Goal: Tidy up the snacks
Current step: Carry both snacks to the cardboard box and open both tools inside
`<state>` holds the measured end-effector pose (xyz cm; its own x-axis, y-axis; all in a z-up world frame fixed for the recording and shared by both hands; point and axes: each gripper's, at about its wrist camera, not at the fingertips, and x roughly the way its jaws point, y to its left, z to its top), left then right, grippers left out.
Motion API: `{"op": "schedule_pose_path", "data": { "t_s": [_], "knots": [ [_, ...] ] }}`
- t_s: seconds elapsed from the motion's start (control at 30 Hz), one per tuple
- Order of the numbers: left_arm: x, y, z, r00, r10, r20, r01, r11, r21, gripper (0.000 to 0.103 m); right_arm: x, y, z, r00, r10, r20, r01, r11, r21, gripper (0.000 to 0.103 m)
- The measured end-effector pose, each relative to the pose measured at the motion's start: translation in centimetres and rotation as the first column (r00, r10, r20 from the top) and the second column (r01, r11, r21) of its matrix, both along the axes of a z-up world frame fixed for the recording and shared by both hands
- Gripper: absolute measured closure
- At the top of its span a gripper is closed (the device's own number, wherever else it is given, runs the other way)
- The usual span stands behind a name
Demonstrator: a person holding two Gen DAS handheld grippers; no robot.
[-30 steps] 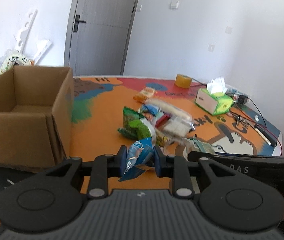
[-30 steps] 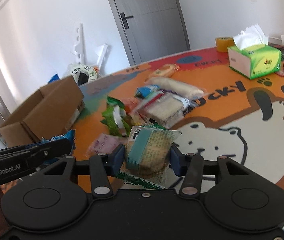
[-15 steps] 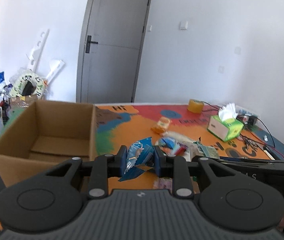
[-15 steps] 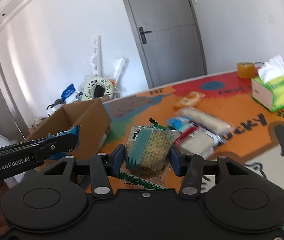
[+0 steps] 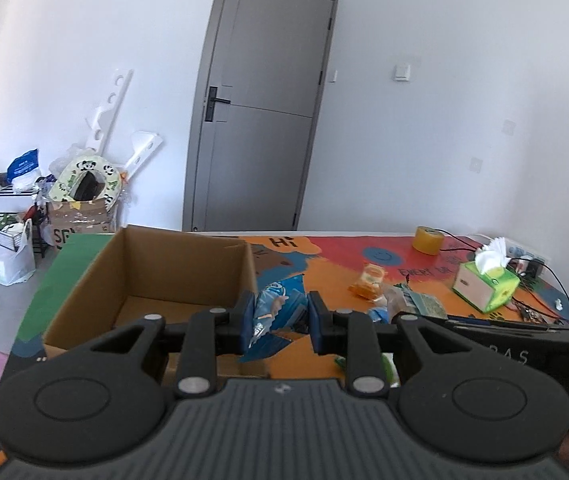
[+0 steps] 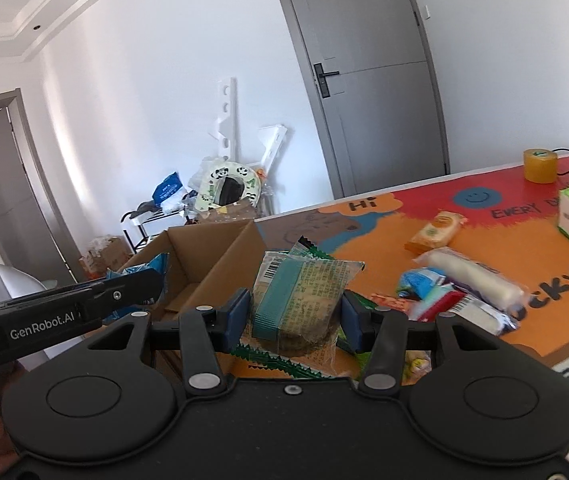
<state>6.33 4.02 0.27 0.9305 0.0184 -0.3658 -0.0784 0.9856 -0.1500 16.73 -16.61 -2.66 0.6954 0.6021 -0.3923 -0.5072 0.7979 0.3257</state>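
My left gripper (image 5: 278, 322) is shut on a blue snack packet (image 5: 274, 314), held in the air just right of the open cardboard box (image 5: 152, 280). My right gripper (image 6: 296, 316) is shut on a clear-wrapped teal and green snack pack (image 6: 300, 296), held above the table right of the box (image 6: 200, 256). The left gripper with its blue packet also shows in the right wrist view (image 6: 136, 284), over the box's near side. A pile of loose snacks (image 6: 456, 292) lies on the orange mat. An orange packet (image 6: 436, 230) lies apart from it.
A green tissue box (image 5: 484, 284) and a yellow tape roll (image 5: 427, 239) stand at the table's far right, with cables (image 5: 540, 300) beside them. Bags, a shelf and clutter (image 5: 44, 208) stand on the floor beyond the table by the grey door (image 5: 260, 120).
Both grippers have risen and moved left toward the box with their snacks still held. The box interior now shows in the left wrist view.
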Motion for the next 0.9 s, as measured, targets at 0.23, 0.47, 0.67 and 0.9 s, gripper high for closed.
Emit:
{"op": "schedule_pose_path", "data": {
  "t_s": [0.23, 0.47, 0.67, 0.9],
  "knots": [
    [0.3, 2.4, 0.0, 0.999, 0.051, -0.009, -0.052, 0.999, -0.016, 0.076, 0.7, 2.2, 0.4, 0.999, 0.046, 0.012, -0.046, 0.999, 0.014, 0.054],
    [0.8, 5.0, -0.1, 0.994, 0.112, -0.011, -0.112, 0.993, -0.018, 0.076, 1.2, 4.6, 1.2, 0.996, 0.088, 0.029, -0.089, 0.995, 0.034, 0.054],
    [1.6, 7.0, -0.5, 0.986, 0.164, -0.019, -0.164, 0.986, -0.036, 0.076, 1.6, 7.5, 1.5, 0.991, 0.132, 0.030, -0.133, 0.991, 0.020, 0.054],
    [0.9, 8.1, -0.8, 0.976, 0.214, -0.045, -0.217, 0.974, -0.071, 0.069, 1.5, 9.5, 1.9, 0.984, 0.177, 0.033, -0.178, 0.984, 0.032, 0.054]
  ]
}}
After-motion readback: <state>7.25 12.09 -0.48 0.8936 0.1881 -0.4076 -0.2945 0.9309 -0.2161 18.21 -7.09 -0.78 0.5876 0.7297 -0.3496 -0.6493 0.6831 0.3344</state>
